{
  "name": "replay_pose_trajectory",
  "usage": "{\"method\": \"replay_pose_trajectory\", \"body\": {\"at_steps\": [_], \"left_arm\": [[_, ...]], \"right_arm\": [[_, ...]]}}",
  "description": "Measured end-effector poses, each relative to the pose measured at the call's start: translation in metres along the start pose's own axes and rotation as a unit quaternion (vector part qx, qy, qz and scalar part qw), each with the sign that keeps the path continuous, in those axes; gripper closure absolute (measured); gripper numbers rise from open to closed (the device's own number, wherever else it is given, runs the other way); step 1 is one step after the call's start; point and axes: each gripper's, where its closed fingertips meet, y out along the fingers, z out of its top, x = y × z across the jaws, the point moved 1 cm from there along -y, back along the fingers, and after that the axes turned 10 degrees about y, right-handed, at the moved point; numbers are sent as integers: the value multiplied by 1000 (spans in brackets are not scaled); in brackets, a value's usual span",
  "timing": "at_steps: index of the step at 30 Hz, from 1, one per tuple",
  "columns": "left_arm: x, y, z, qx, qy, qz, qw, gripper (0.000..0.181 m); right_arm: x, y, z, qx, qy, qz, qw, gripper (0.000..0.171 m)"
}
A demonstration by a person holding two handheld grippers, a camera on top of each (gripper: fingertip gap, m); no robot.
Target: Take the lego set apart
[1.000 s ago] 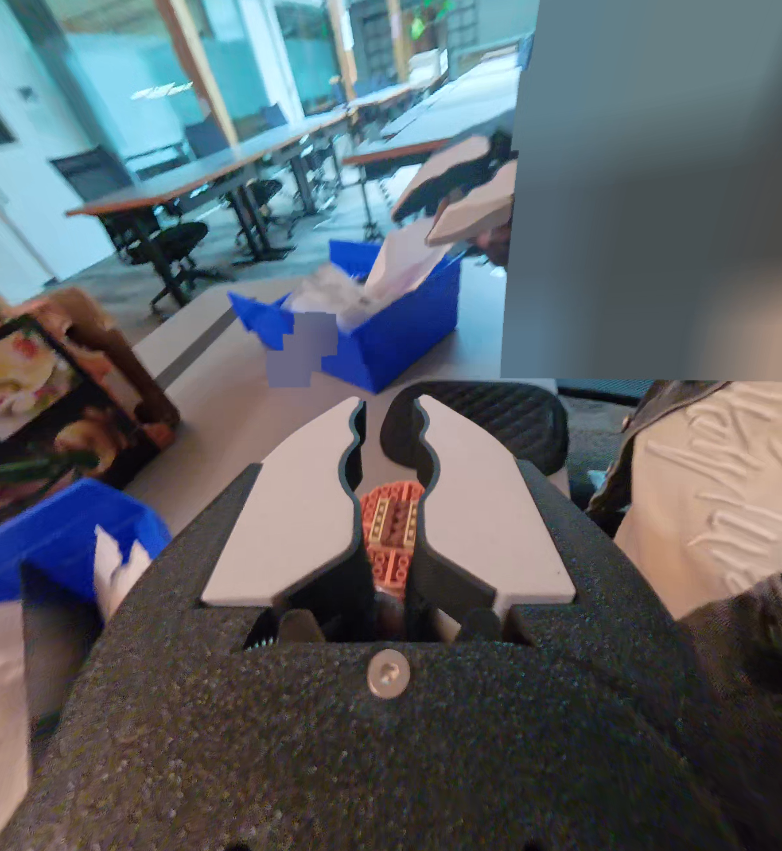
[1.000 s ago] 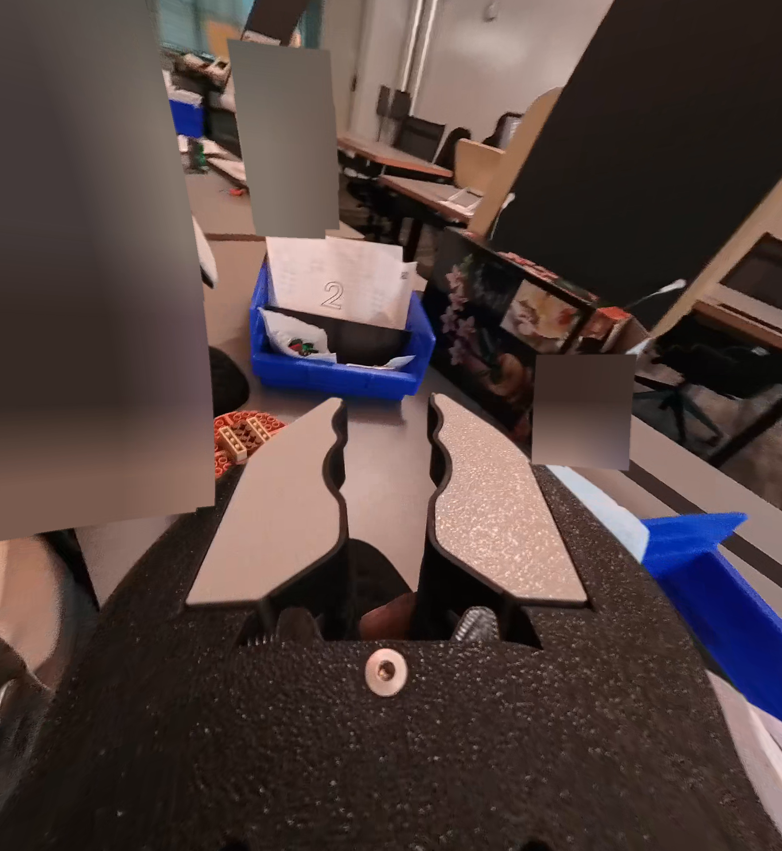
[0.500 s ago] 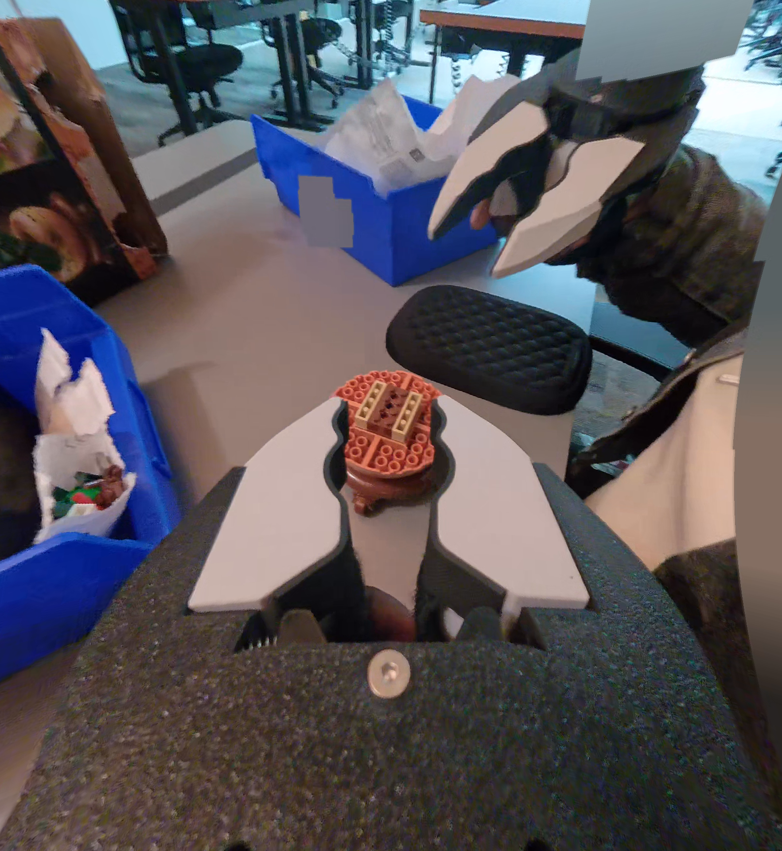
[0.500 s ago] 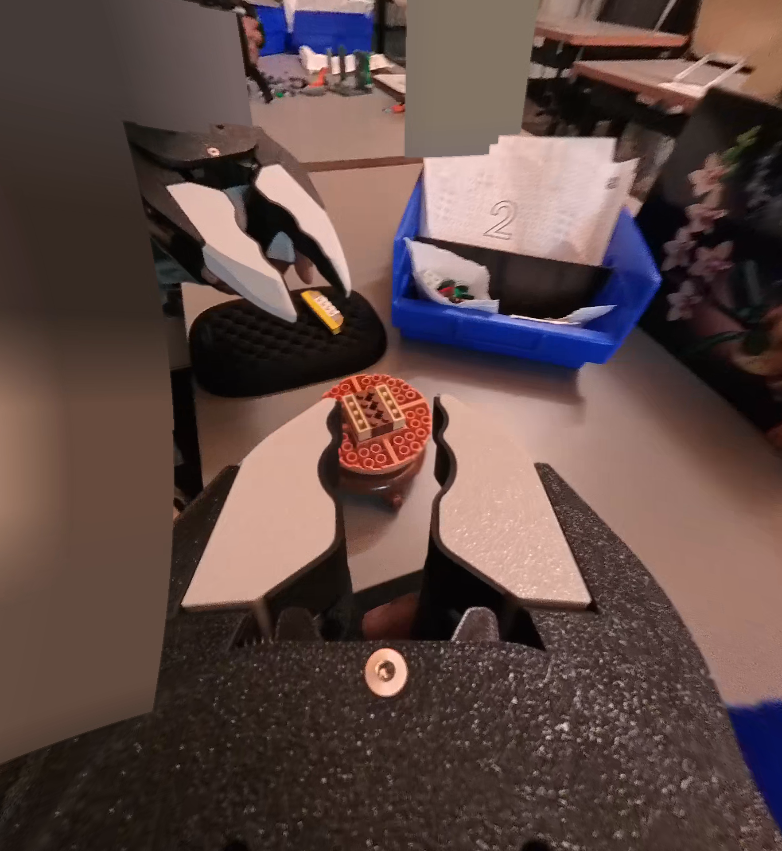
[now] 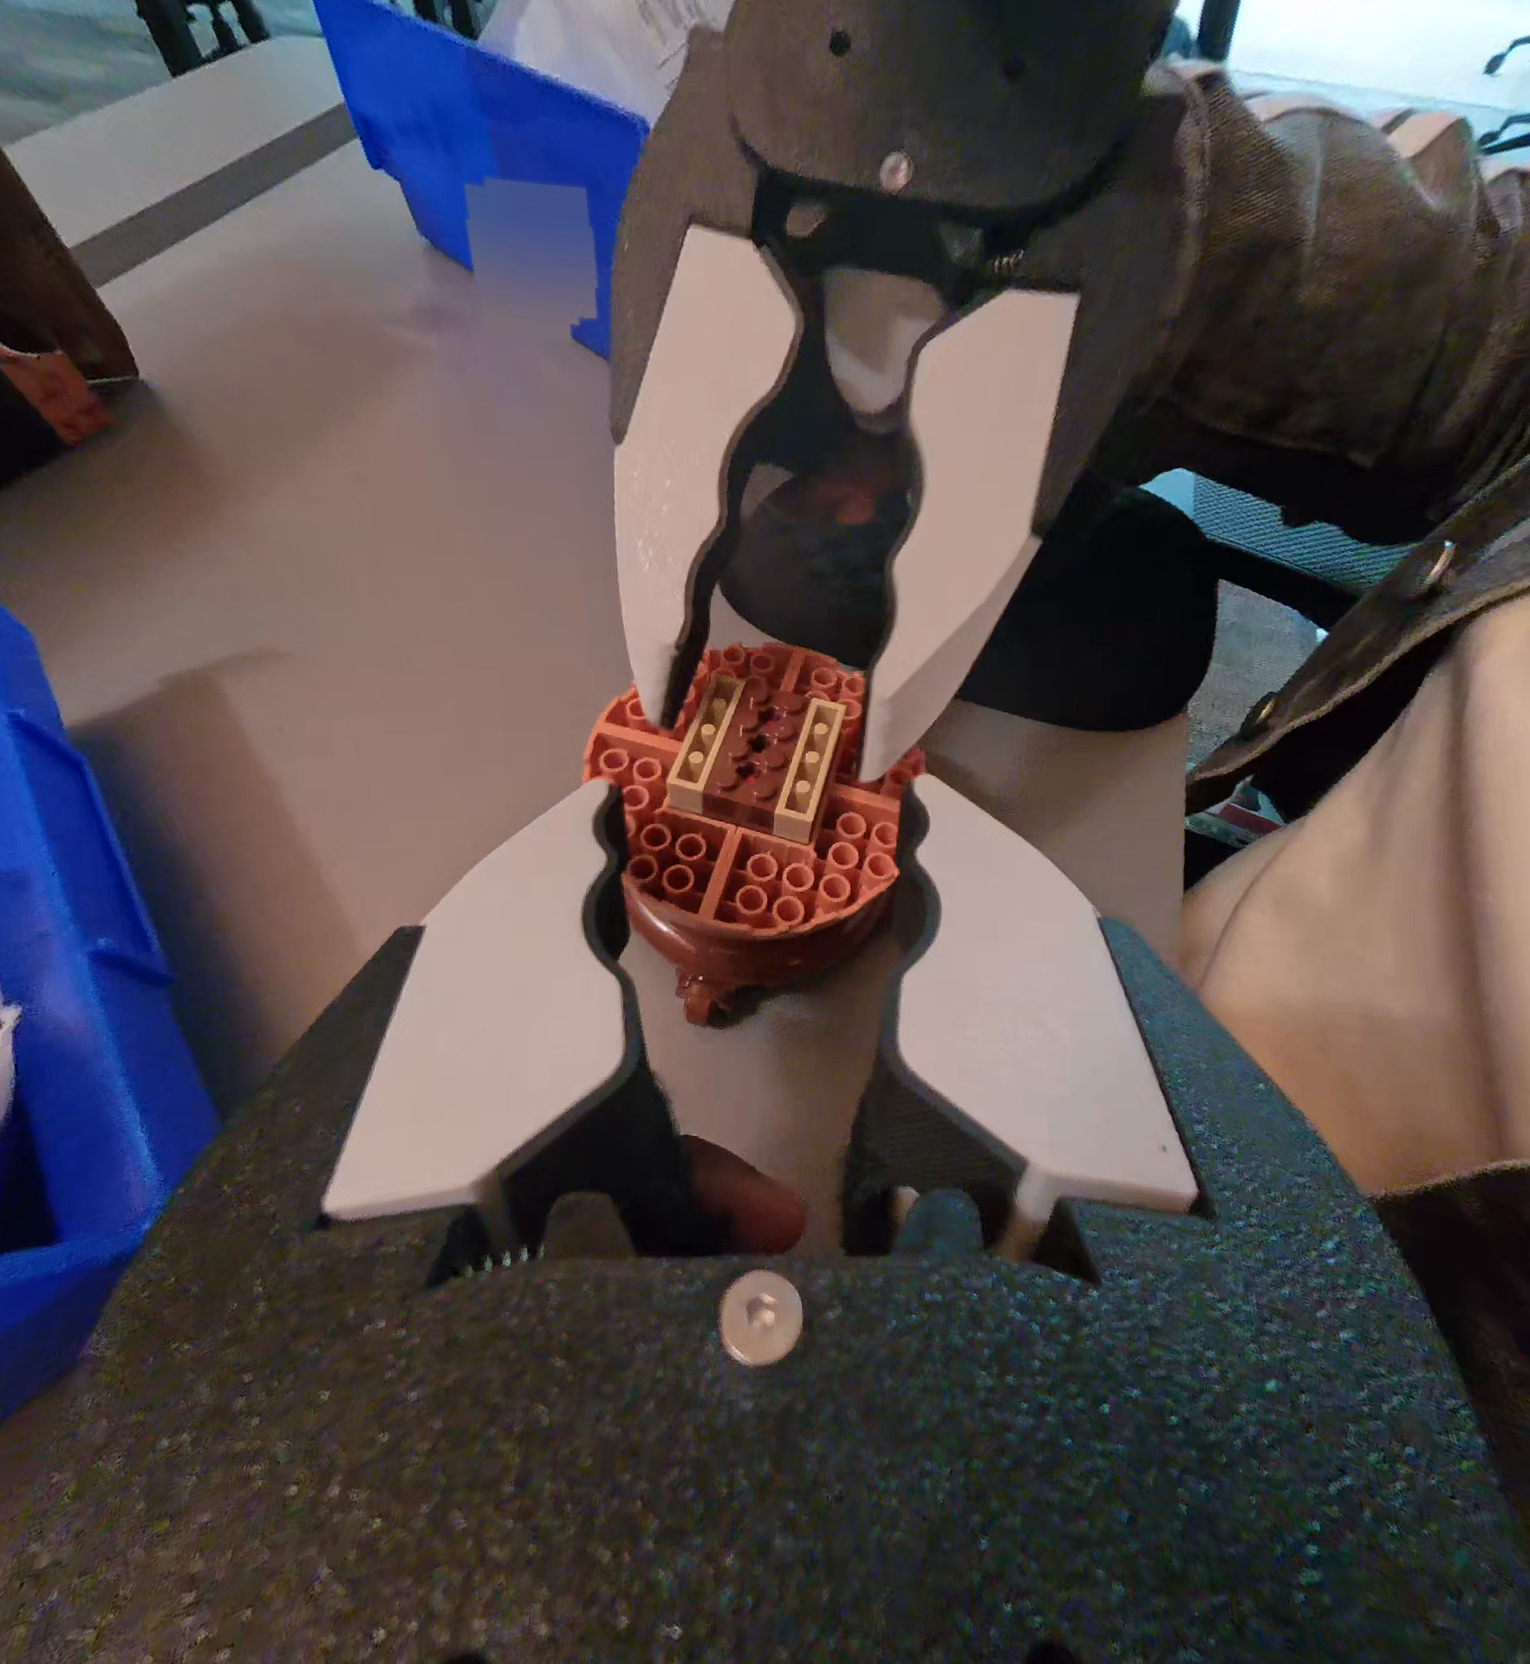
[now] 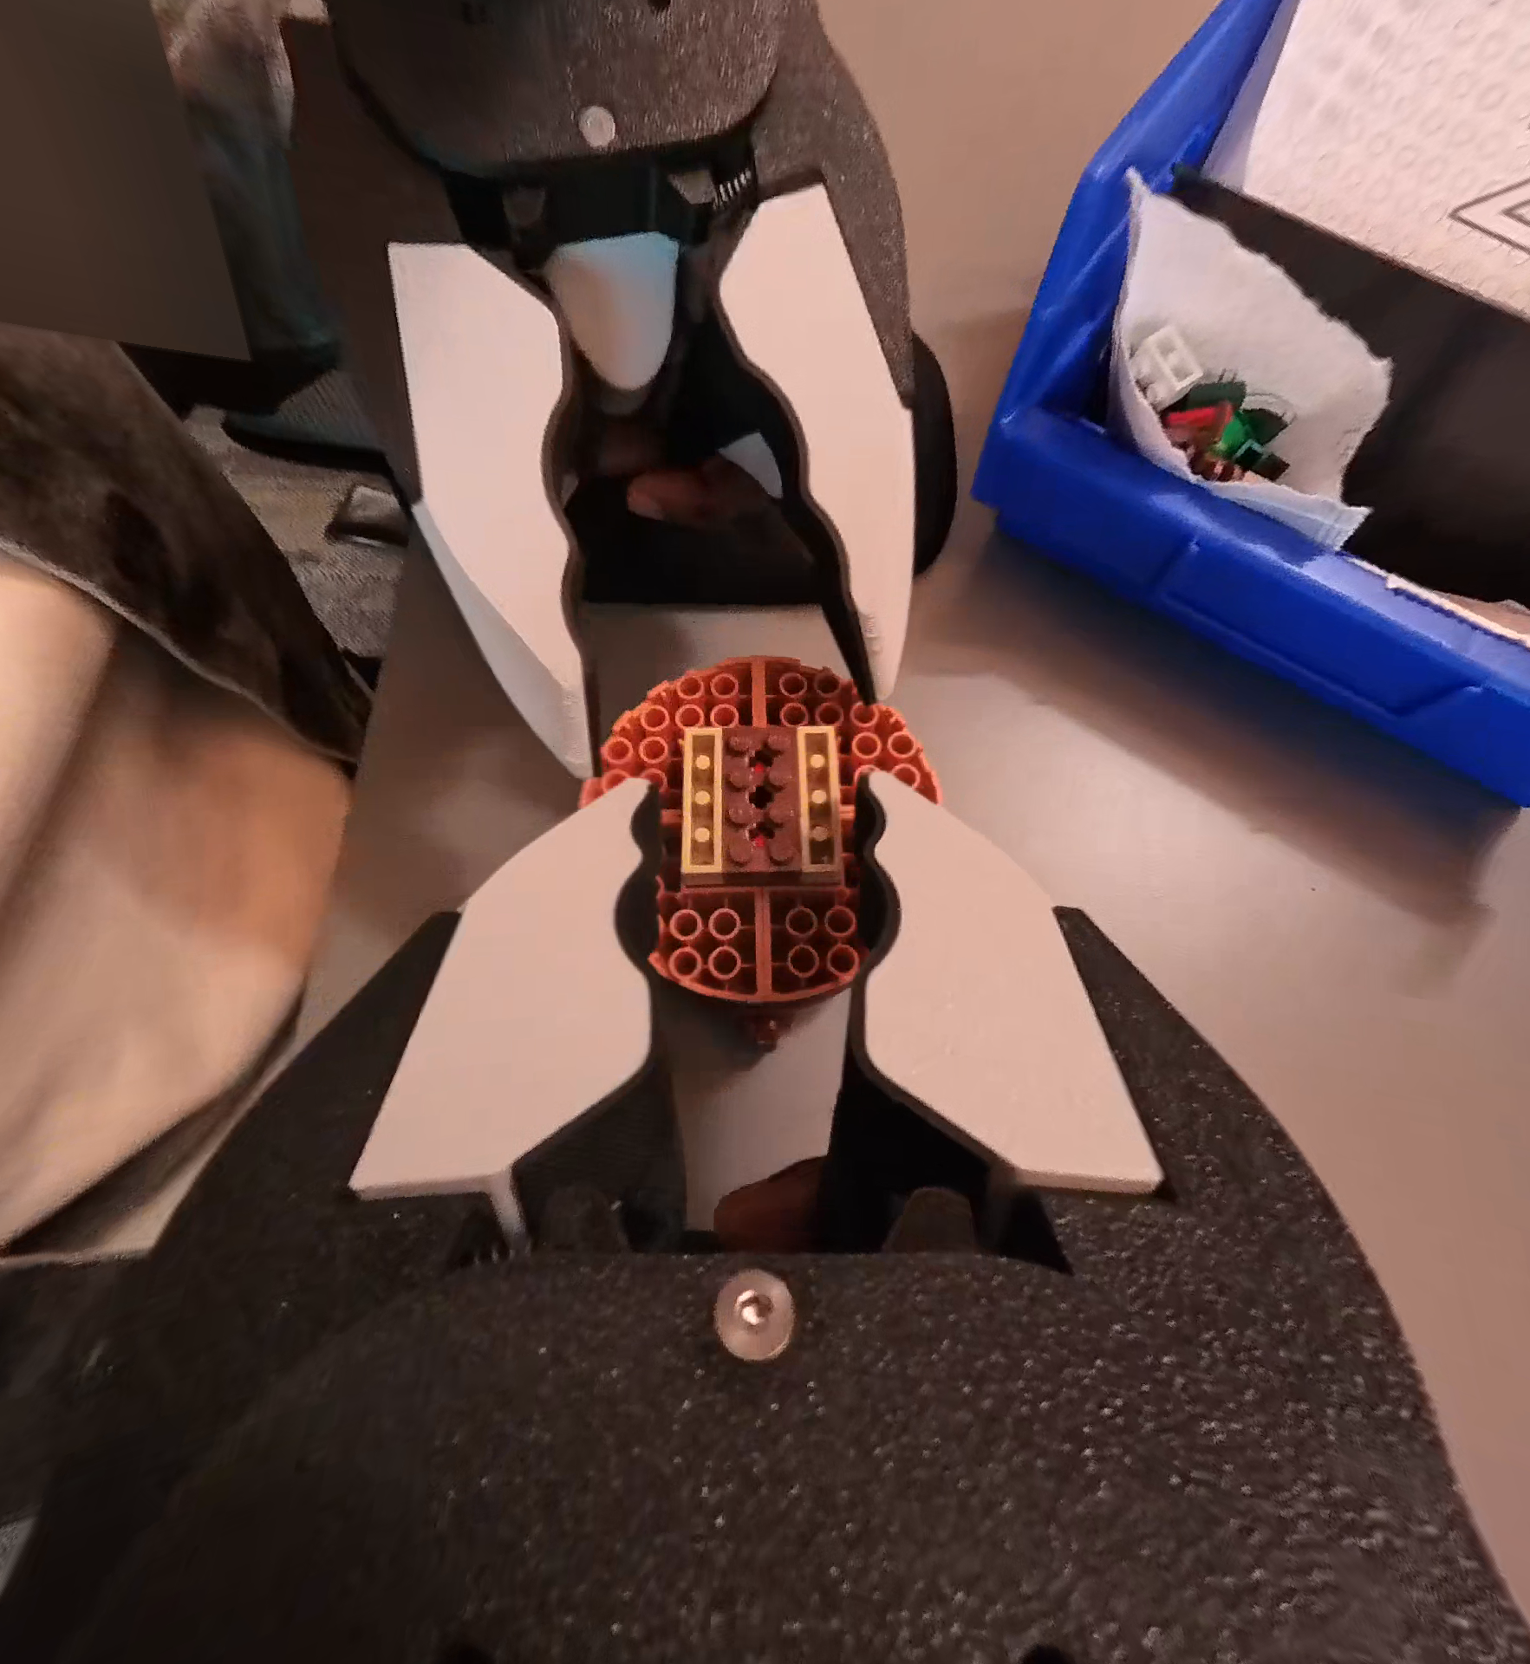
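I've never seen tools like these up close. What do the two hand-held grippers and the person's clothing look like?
Each gripper, left and right, has a rough, speckled black body with one silver screw and two flat pale grey fingers with wavy black-edged inner sides. A small spring shows at the fingers' base. The person wears a dark brown jacket sleeve over a light top.

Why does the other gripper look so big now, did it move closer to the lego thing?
Yes. In the left wrist view the right gripper has come down from beside the blue bin, and now its fingers straddle the lego set on the table.

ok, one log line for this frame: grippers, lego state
left gripper: open, straddling round lego base | right gripper: open, around raised tan-and-brown block | lego on table, still assembled
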Motion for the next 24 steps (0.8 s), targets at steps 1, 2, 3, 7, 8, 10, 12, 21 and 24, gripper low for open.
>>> {"method": "replay_pose_trajectory", "body": {"at_steps": [1, 2, 3, 7, 8, 10, 12, 21, 24], "left_arm": [[0, 1, 0, 3, 3, -2, 1000, 124], [0, 3, -1, 2, 5, -2, 1000, 124], [-1, 5, -3, -4, 6, -2, 1000, 124], [-3, 9, -4, -15, 23, -3, 1000, 127], [-2, 10, -4, -19, 28, -6, 999, 128], [0, 11, -4, -18, 32, -15, 999, 132], [0, 11, -4, -13, 27, -21, 999, 132], [2, 12, -4, -16, 42, -32, 998, 112], [0, 13, -5, -12, 44, -27, 999, 116]], "right_arm": [[2, 2, -2, -7, -6, -5, 1000, 133], [3, 3, -4, -12, -9, -8, 1000, 133], [1, 4, -3, -5, -7, 1, 1000, 138], [1, 4, -2, 1, -6, 6, 1000, 138], [1, 4, -2, 1, -5, 7, 1000, 138], [-1, 4, -2, 2, -8, 10, 1000, 138], [-1, 4, -2, 10, -5, 9, 1000, 138], [-2, 2, -2, 30, -1, 7, 1000, 138], [0, 2, -2, 38, 0, 5, 999, 138]]}}
